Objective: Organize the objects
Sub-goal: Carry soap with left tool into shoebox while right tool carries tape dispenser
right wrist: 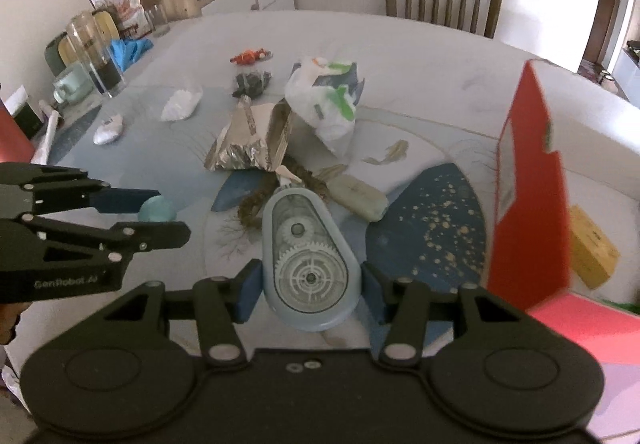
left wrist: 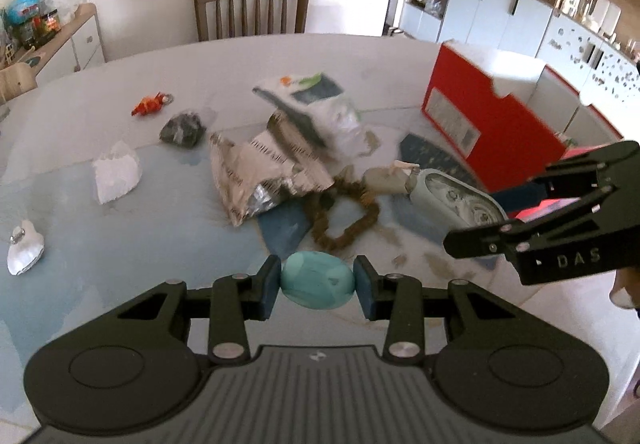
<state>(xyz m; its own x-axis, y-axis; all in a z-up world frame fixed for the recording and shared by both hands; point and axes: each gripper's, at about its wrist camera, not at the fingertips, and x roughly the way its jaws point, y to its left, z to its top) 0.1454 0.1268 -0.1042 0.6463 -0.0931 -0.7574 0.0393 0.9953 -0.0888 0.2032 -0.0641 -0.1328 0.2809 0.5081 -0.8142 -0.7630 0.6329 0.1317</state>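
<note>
The red box (right wrist: 528, 180) stands open at the right edge of the table (left wrist: 120, 212), well apart from the clutter in the middle. A carried item may strike its raised wall if brought in low.

The right gripper (right wrist: 308, 280) is clamped on the tape dispenser (right wrist: 306, 264), held clear of the table. The pads bear on curved plastic sides; a tilt could let it slide out.

The left gripper (left wrist: 318, 286) is clamped on the turquoise egg (left wrist: 318, 286), also lifted, near the table's front. Its smooth rounded surface may squirt free under uneven pressure and roll off.
</note>
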